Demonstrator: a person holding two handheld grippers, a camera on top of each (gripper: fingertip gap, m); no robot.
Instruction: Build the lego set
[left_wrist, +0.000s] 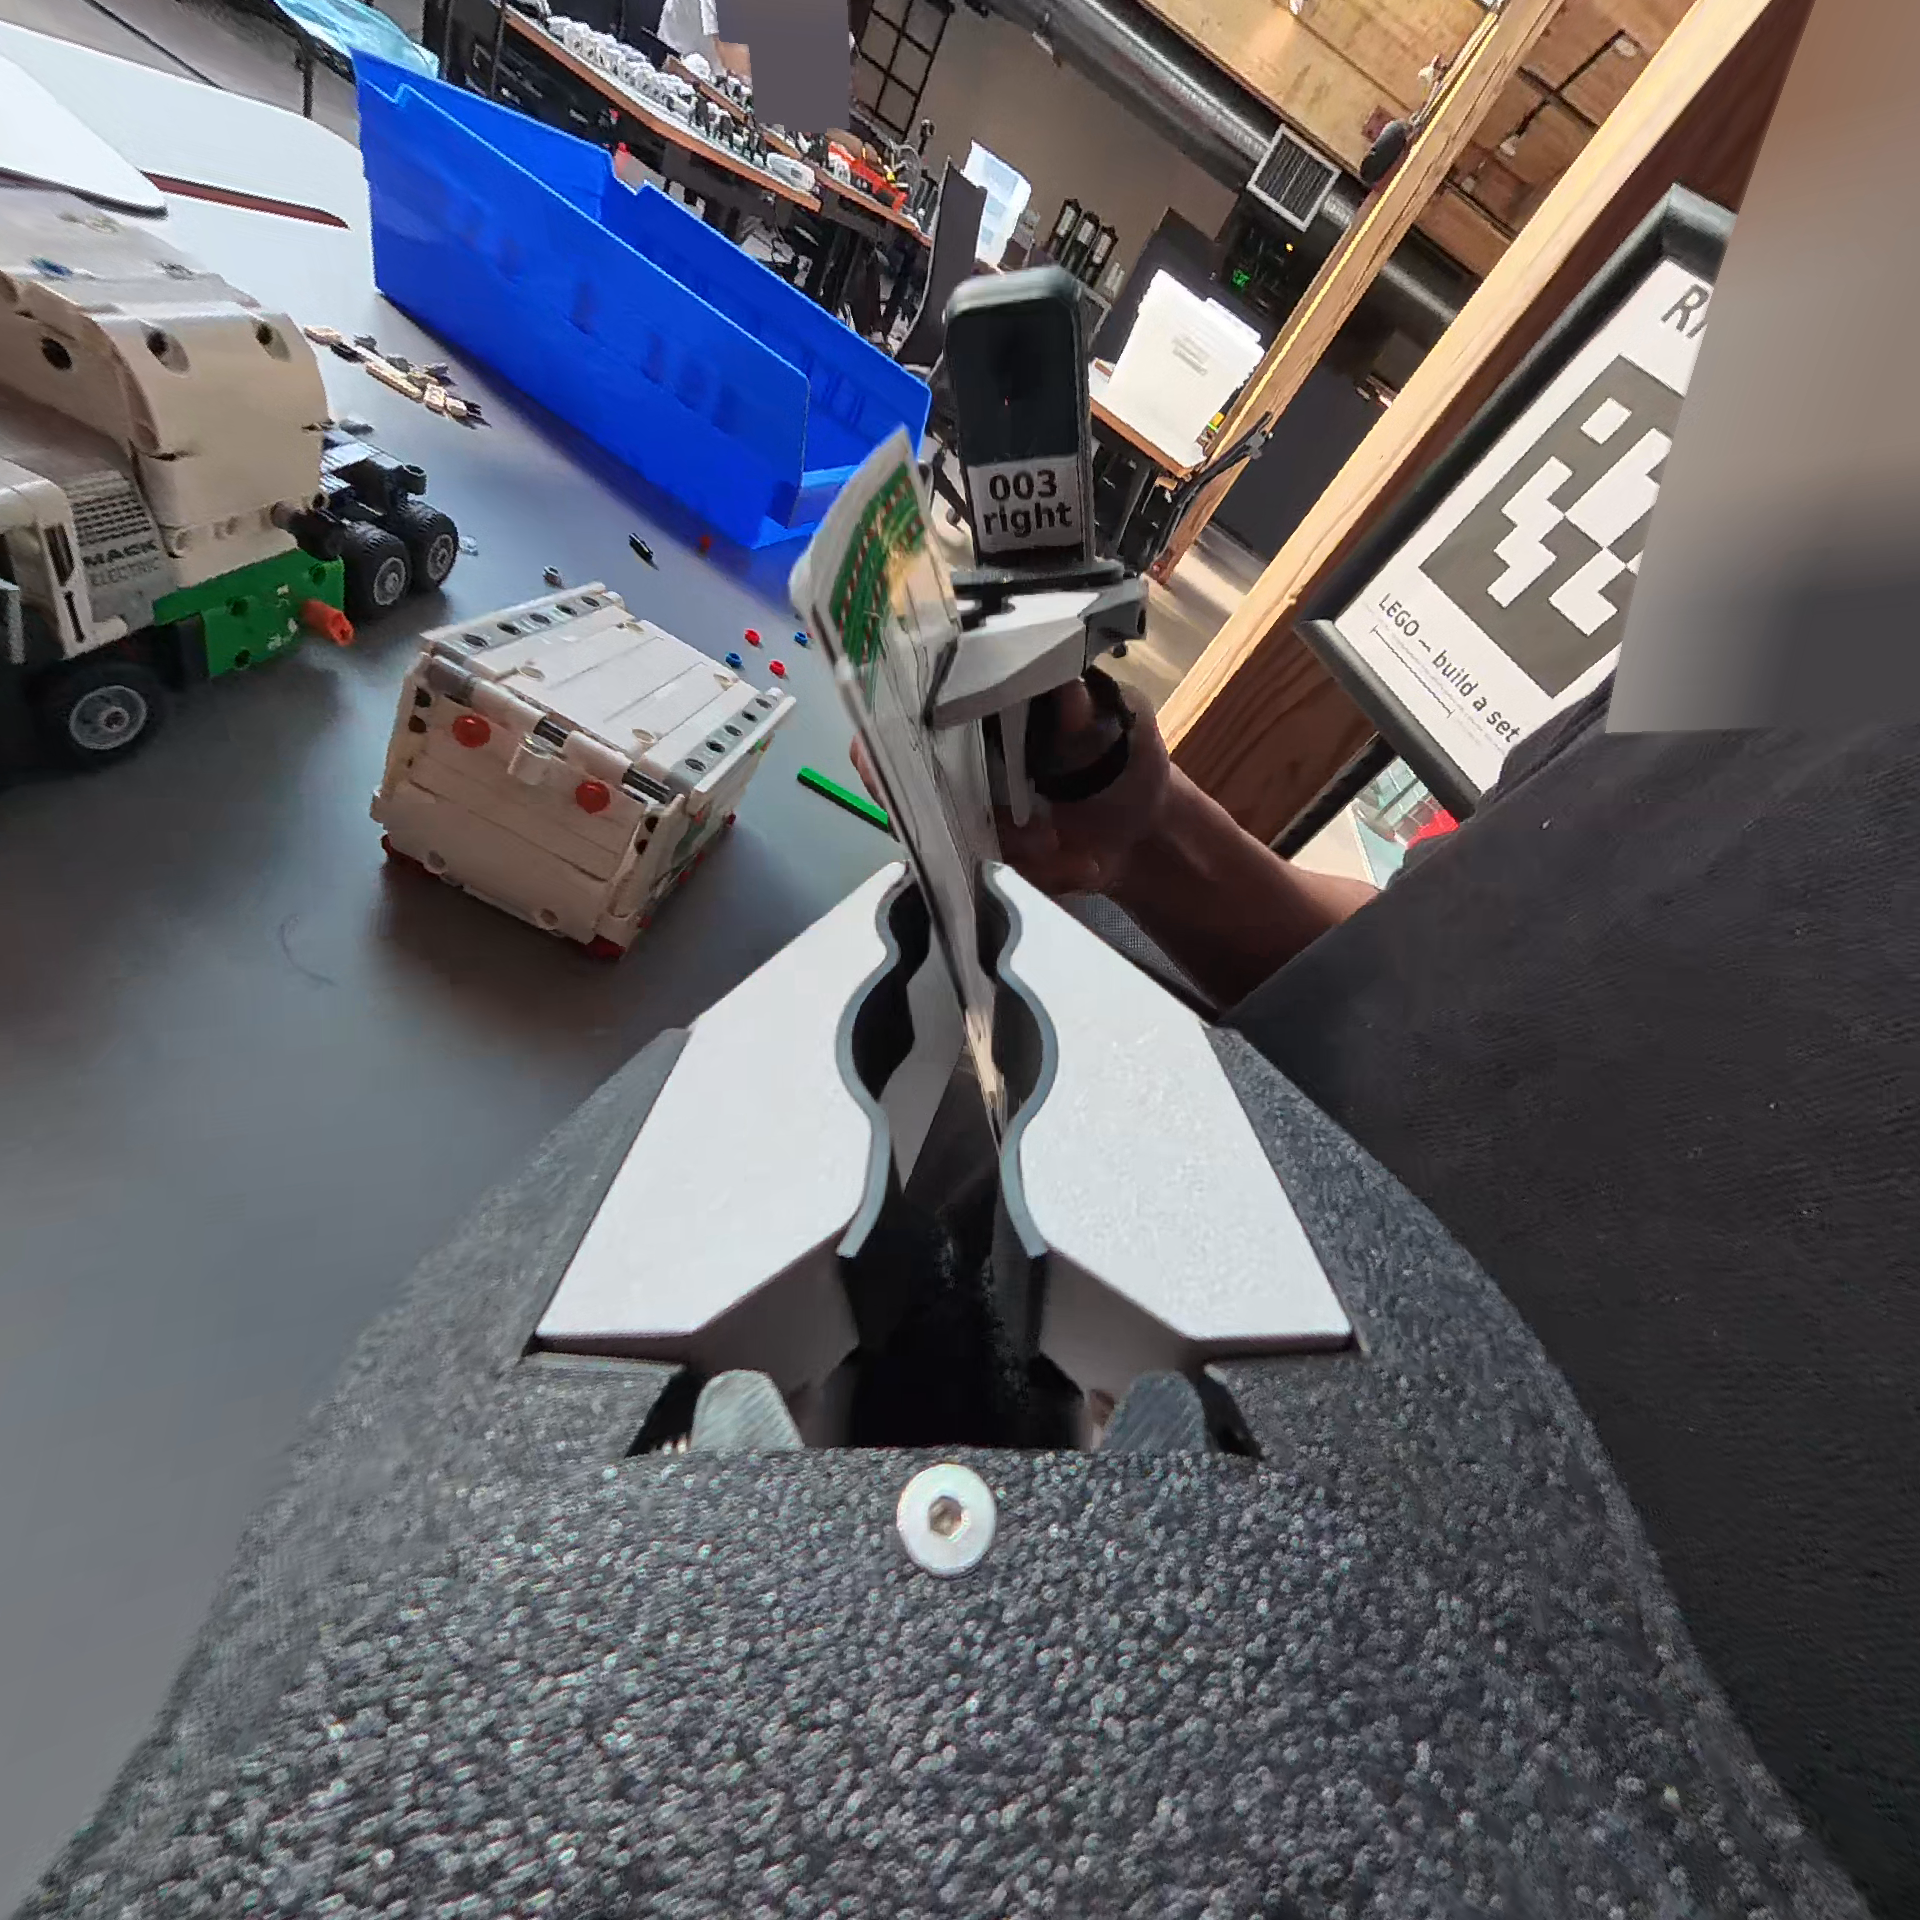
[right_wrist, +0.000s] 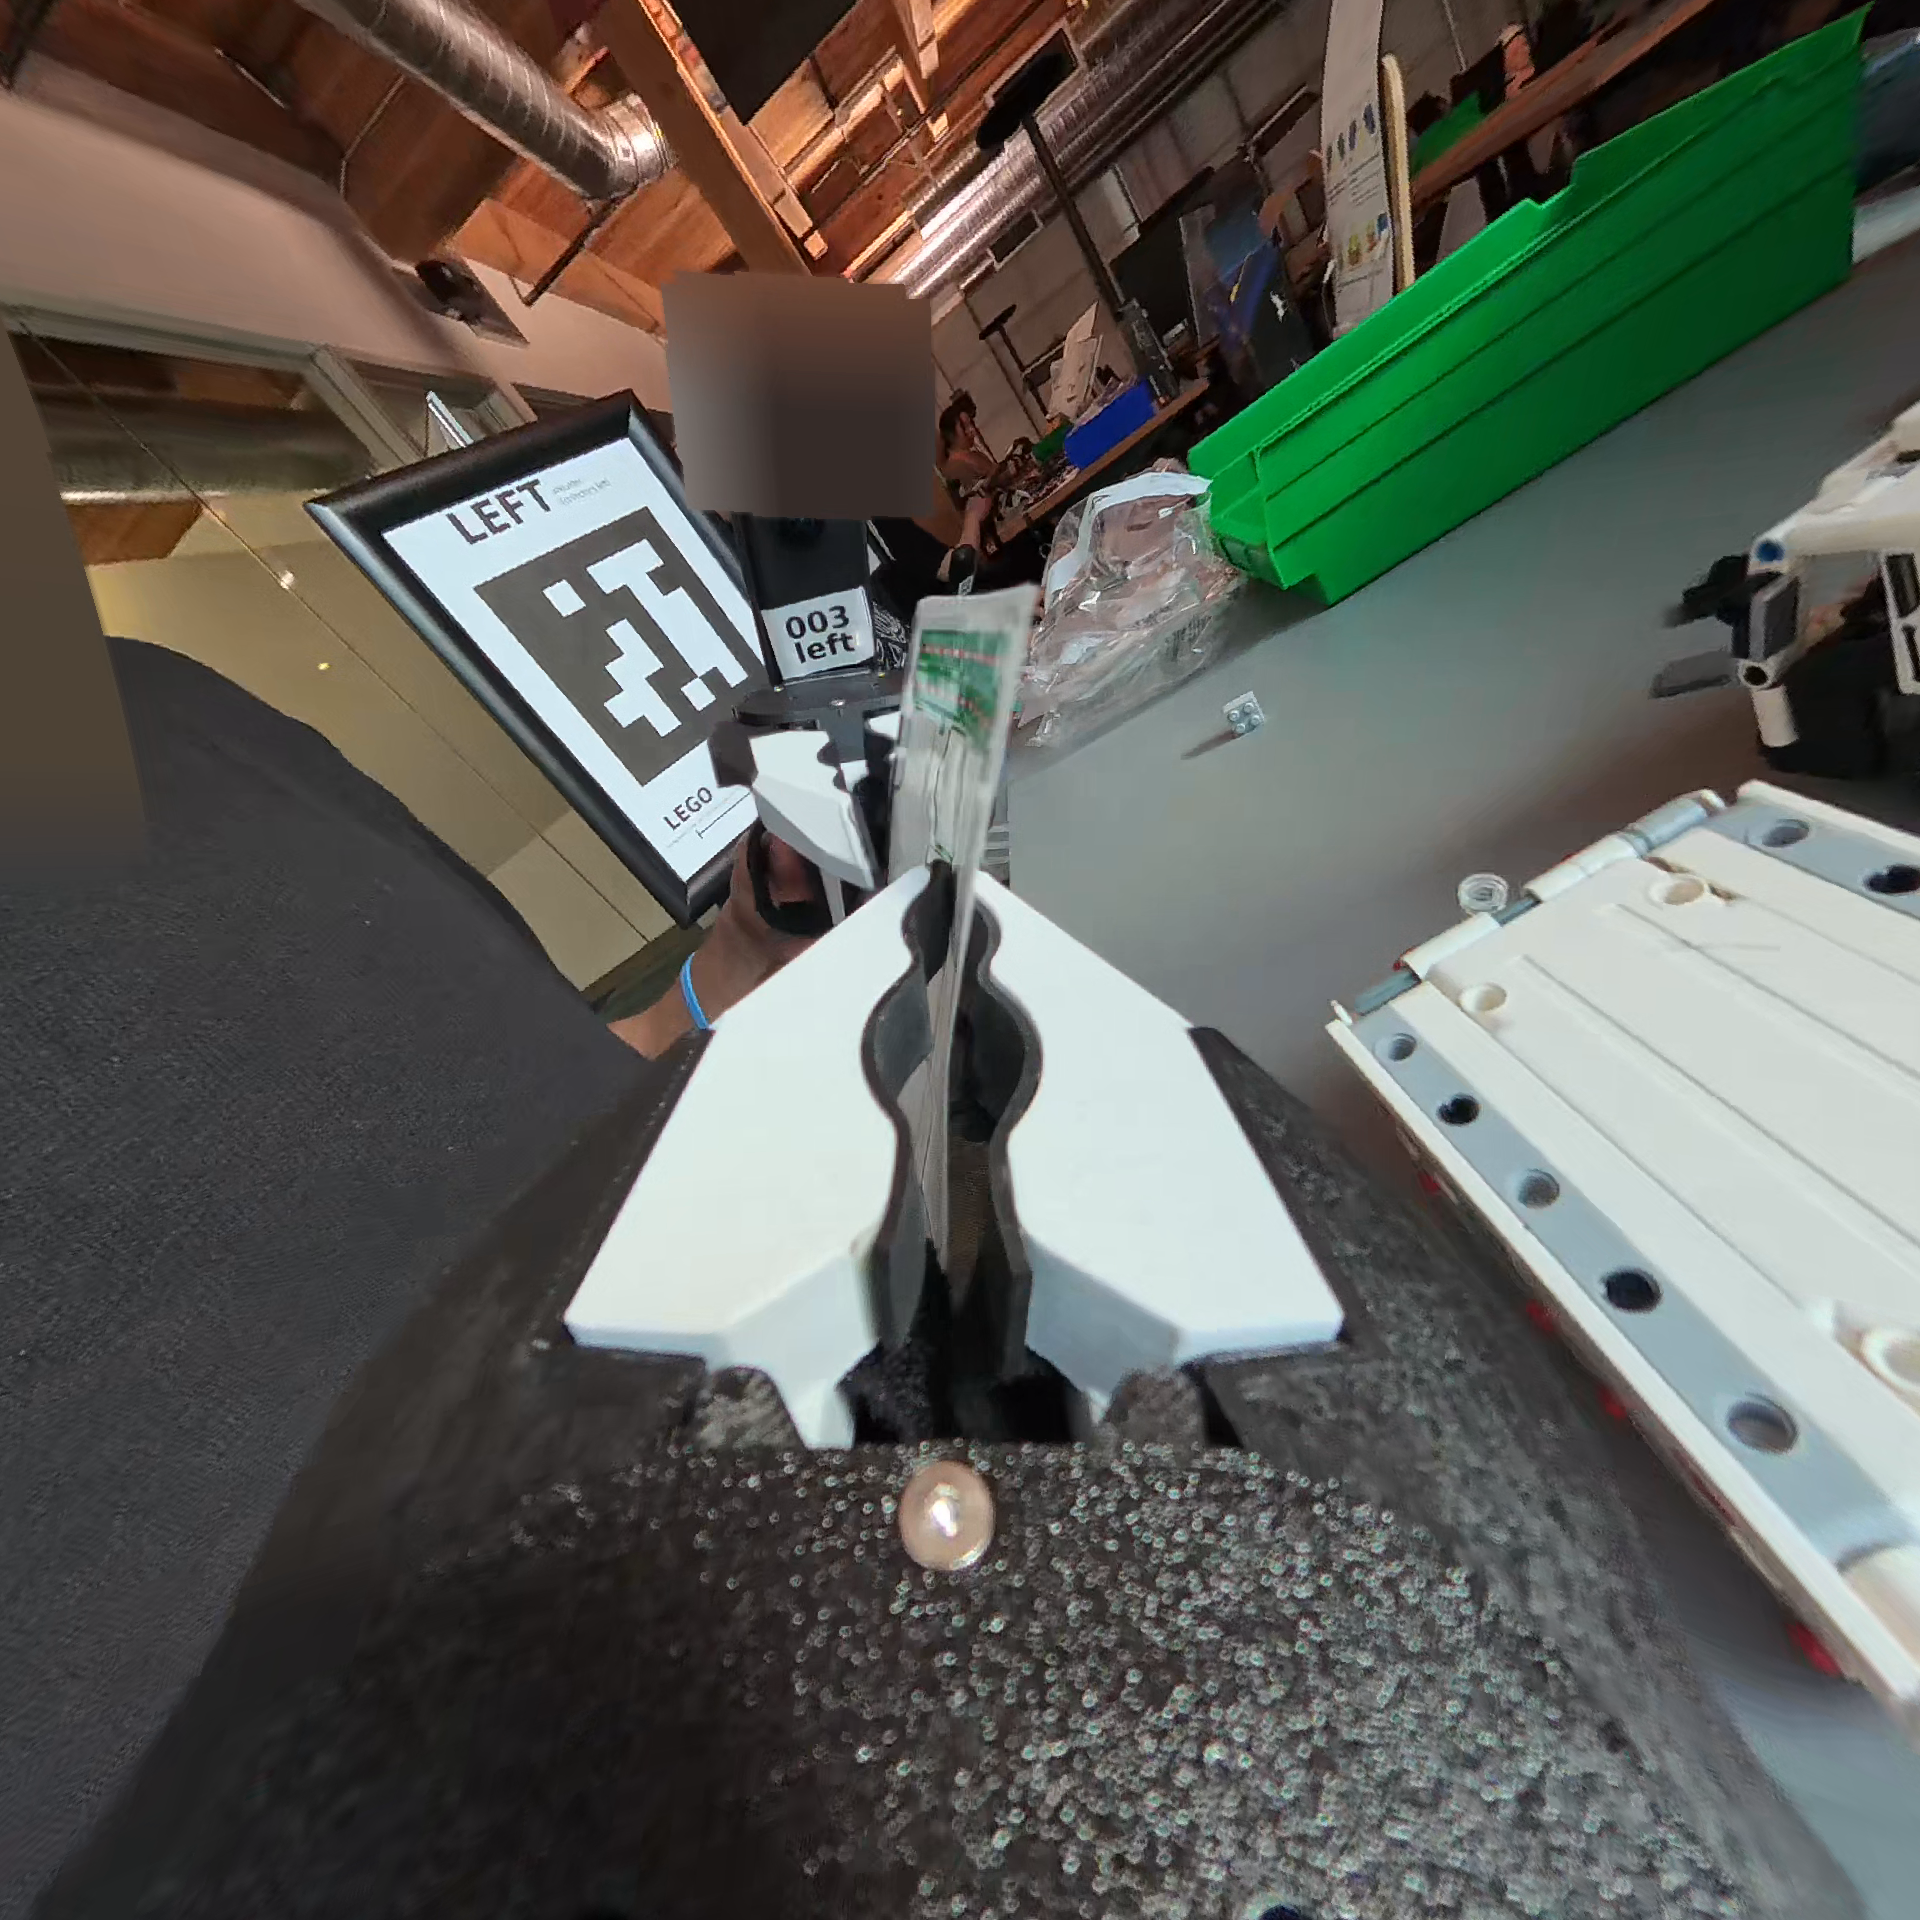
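Writing shows in several spots, none repeated here. A white label (left_wrist: 1027, 506) with dark print sits on the right gripper (left_wrist: 940, 691). A matching label (right_wrist: 821, 636) sits on the left gripper (right_wrist: 883, 831). Two framed signs (left_wrist: 1538, 520) (right_wrist: 613, 644) carry lettering around black-and-white markers. The truck cab (left_wrist: 125, 556) bears grey lettering. The printed sheet (right_wrist: 961, 675) is too fine to read.

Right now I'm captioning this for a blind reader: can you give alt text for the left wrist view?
The left gripper and the right gripper both pinch one thin printed sheet, held upright above a dark table. Behind it sit a white lego box, a white and green lego truck and a blue bin.
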